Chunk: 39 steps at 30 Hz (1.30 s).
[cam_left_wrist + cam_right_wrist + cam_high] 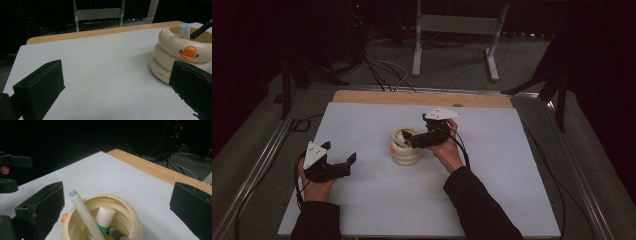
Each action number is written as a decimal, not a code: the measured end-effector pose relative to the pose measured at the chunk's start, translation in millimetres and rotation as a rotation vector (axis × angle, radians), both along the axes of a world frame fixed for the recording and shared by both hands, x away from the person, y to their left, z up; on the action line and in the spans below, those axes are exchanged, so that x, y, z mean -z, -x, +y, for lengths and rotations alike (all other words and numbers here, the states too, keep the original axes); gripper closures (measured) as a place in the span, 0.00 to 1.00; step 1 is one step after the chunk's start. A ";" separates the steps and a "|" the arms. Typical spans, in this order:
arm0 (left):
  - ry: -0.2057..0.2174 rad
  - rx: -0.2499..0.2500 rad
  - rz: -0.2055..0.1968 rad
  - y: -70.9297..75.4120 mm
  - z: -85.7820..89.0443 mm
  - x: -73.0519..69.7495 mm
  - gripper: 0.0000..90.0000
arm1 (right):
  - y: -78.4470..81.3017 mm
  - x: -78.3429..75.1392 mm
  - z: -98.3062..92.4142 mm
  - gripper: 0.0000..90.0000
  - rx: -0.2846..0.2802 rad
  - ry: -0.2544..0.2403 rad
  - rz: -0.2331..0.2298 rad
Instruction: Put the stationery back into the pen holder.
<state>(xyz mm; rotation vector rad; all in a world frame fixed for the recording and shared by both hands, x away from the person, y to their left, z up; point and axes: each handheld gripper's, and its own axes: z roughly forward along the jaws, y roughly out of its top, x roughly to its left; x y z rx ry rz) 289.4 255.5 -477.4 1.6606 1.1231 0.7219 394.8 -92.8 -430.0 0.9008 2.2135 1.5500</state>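
The person's right forearm, in a dark sleeve, reaches in from the lower edge of the high view and angles toward the table's middle, the hand wrapped around the right gripper [411, 140], which points leftward and sits directly over the mouth of the cream-coloured, ring-stacked plastic pen holder [405, 148]. In the right gripper view its two black jaws stand wide apart, one on each side of the holder's rim [130, 212], released and pinching nothing. The left forearm lies low at the table's left side; the left gripper [343, 161] rests near the white table sheet [362, 200], well apart from the holder, aimed toward it. Its jaws are likewise spread and empty.

There is one pen holder, standing upright near the middle of the white sheet, with a small orange duck-bill mark [188, 52] on its side. Inside it I count three things: one slim white pen with a pale blue cap [82, 212] leaning against the rim, one stubby white-capped tube with a green body [103, 217], and one dark grey item [117, 233] at the bottom edge, too cut off to name. Two grippers, two hands, one wooden table edge [422, 98] beyond the sheet.
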 end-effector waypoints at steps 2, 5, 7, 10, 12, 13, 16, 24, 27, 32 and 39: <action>-0.001 -0.001 0.001 0.0 0.0 0.0 0.00 | -0.1 -1.3 -2.6 0.00 0.003 0.001 -0.001; 0.001 -0.003 0.001 0.1 0.2 -0.1 0.00 | 0.0 -3.4 -6.9 0.00 0.008 -0.002 0.000; 0.001 -0.002 0.000 0.2 0.2 -0.1 0.00 | -0.1 -4.5 -9.8 0.00 0.011 -0.005 0.001; -0.001 -0.001 0.001 0.2 0.0 -0.2 0.00 | 0.2 -6.1 -13.8 0.00 0.014 -0.005 0.001; -0.001 -0.002 0.001 0.3 0.0 -0.2 0.00 | 0.6 -7.3 -16.5 0.00 0.017 -0.007 0.000; 0.000 -0.002 0.001 0.2 0.0 -0.2 0.00 | 0.8 -8.1 -18.1 0.00 0.020 -0.006 0.000; -0.001 -0.001 0.001 0.3 0.0 -0.3 0.00 | 1.1 -9.9 -23.0 0.00 0.028 -0.010 -0.002; 0.001 0.000 0.001 0.4 0.1 -0.4 0.00 | 2.4 -13.5 -37.1 0.00 0.049 -0.015 -0.005; 0.002 -0.001 0.002 0.3 0.3 -0.3 0.00 | 3.0 -14.3 -43.0 0.00 0.059 -0.016 -0.004; 0.005 -0.002 0.002 0.4 0.9 -0.5 0.00 | 4.5 -16.2 -52.9 0.00 0.078 -0.021 -0.012; 0.005 -0.004 0.001 0.5 2.1 -0.7 0.00 | 6.3 -15.9 -66.3 0.00 0.103 -0.024 -0.016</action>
